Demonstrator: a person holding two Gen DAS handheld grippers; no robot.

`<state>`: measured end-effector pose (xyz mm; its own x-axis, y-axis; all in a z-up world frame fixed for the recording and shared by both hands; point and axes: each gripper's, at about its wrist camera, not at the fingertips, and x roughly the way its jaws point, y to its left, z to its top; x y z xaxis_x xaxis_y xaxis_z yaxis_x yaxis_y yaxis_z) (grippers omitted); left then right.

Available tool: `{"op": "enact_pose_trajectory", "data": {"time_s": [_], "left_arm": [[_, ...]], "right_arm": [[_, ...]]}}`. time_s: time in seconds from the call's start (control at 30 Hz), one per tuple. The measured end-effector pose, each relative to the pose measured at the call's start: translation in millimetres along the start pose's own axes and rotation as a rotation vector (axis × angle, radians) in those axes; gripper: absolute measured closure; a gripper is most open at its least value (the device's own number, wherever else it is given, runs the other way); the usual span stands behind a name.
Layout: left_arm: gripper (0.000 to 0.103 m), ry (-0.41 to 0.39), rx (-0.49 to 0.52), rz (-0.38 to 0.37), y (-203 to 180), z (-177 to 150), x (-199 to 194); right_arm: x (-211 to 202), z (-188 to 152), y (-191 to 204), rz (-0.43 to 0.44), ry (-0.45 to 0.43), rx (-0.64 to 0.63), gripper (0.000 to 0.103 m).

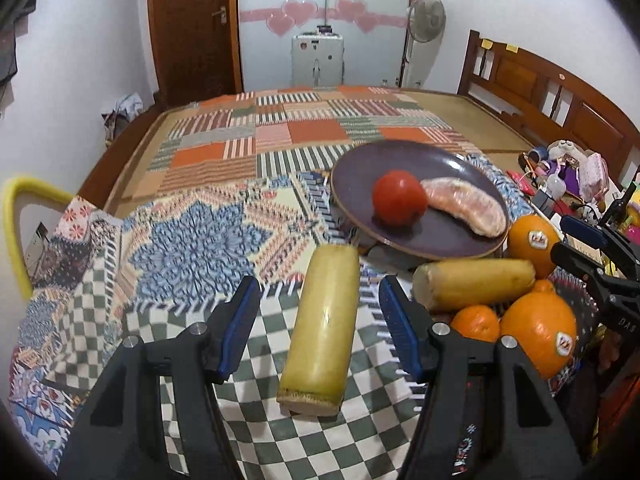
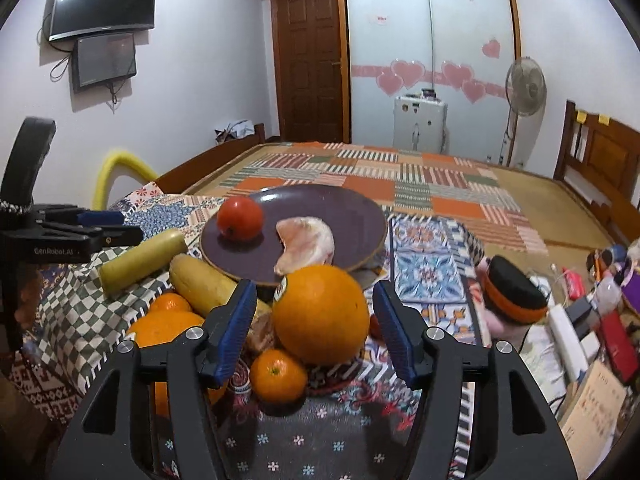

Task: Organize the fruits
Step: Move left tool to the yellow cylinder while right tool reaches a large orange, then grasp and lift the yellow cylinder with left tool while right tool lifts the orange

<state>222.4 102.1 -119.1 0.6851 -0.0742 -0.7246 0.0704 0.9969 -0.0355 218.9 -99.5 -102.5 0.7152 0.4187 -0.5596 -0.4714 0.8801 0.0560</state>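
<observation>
Patchwork cloths cover the bed (image 1: 280,136) and the nearer table (image 1: 192,240), with a wooden door and heart-stickered sliding panels behind. Toward the table's far edge a dark purple plate (image 1: 440,236) holds a tomato (image 1: 399,198) and a peeled pomelo segment (image 1: 466,206), the two touching. Left gripper (image 1: 316,328) stands open, its blue pads either side of a yellow sugarcane piece (image 1: 324,328) lying on the checked cloth, not pressing it. A second sugarcane piece (image 1: 474,284) rests on the heap of oranges near the table's right edge. Right gripper (image 2: 316,328) is open too, framing a large stickered orange (image 2: 320,314) without touching it; a small mandarin (image 2: 278,376) sits just below.
</observation>
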Motion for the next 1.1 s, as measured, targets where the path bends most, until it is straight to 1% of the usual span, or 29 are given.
{"op": "enact_pose_trajectory", "data": {"time_s": [0.13,0.2,0.3,0.4,0.43,0.53,0.67,0.8,0.9,0.97,1.1], "left_arm": [[0.047,0.021,0.006,-0.009,-1.4,-5.6,9.6],[0.052,0.032,0.010,-0.015,-3.7,-6.4,14.2],[0.056,0.047,0.020,-0.019,-7.0,-6.9,21.1],[0.058,0.059,0.028,-0.024,-8.5,-6.1,28.6],[0.059,0.063,0.031,-0.024,-8.8,-5.2,30.5],[0.060,0.072,0.037,-0.021,-10.0,-2.7,36.1],[0.062,0.081,0.008,-0.035,-6.6,1.9,43.2],[0.063,0.078,0.009,-0.030,-7.3,2.6,43.8],[0.064,0.078,0.011,-0.022,-8.0,1.5,42.4],[0.064,0.071,0.003,-0.023,-7.7,0.9,38.9],[0.064,0.039,-0.007,-0.028,-7.0,-0.1,24.2]], "right_arm": [[4.9,-1.3,-0.2,0.003,0.013,0.001,0.046],[6.8,-1.4,0.8,0.006,0.018,0.000,0.046],[9.5,-2.1,3.9,0.007,0.023,0.002,0.046],[12.4,-2.7,3.4,0.005,0.030,0.007,0.050],[12.3,-3.0,3.2,0.003,0.029,0.009,0.051],[10.9,-3.5,2.5,0.009,0.028,0.015,0.052],[9.7,-3.7,4.7,0.008,0.027,0.009,0.052],[7.0,-3.8,5.7,0.004,0.023,0.003,0.054],[3.6,-1.8,3.5,0.001,0.014,0.008,0.059],[3.1,-1.6,-0.6,0.027,0.021,0.026,0.059],[2.5,-1.8,-2.6,0.034,0.023,0.036,0.060]]}}
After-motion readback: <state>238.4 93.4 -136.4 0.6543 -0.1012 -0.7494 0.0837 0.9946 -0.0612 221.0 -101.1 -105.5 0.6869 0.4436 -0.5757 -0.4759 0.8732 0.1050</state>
